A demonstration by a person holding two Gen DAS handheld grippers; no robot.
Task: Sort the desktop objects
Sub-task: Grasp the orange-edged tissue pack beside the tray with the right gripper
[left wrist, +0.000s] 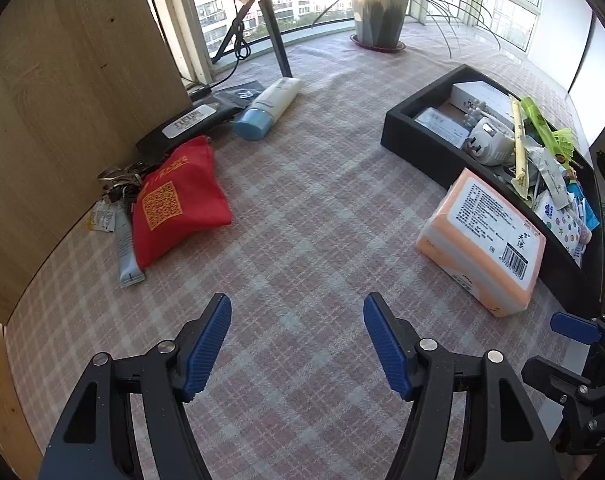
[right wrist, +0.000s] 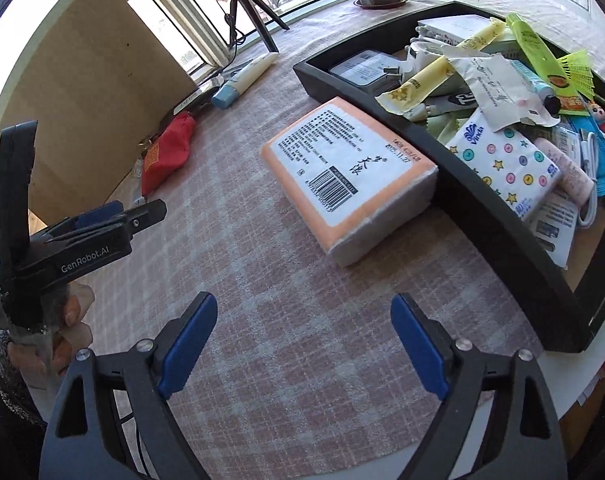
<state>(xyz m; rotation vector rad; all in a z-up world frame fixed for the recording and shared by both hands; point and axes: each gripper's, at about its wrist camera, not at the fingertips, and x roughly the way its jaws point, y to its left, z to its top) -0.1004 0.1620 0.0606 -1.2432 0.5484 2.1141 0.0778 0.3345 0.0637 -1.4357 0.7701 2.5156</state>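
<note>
Left wrist view: we see our left claw (left wrist: 296, 344) spread wide with nothing in it, above the checked desk (left wrist: 302, 220). Our right claw (right wrist: 304, 344) is likewise wide apart and empty. An orange tissue pack (right wrist: 348, 178) lies on the desk touching the black tray's (right wrist: 502, 220) outer wall; a red pouch (left wrist: 176, 200) sits well apart by the wooden board (left wrist: 70, 100).

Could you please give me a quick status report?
Left gripper open, empty. Right gripper open, empty. Tissue pack on the tablecloth, against the black tray. Nothing between right gripper and pack.
</note>
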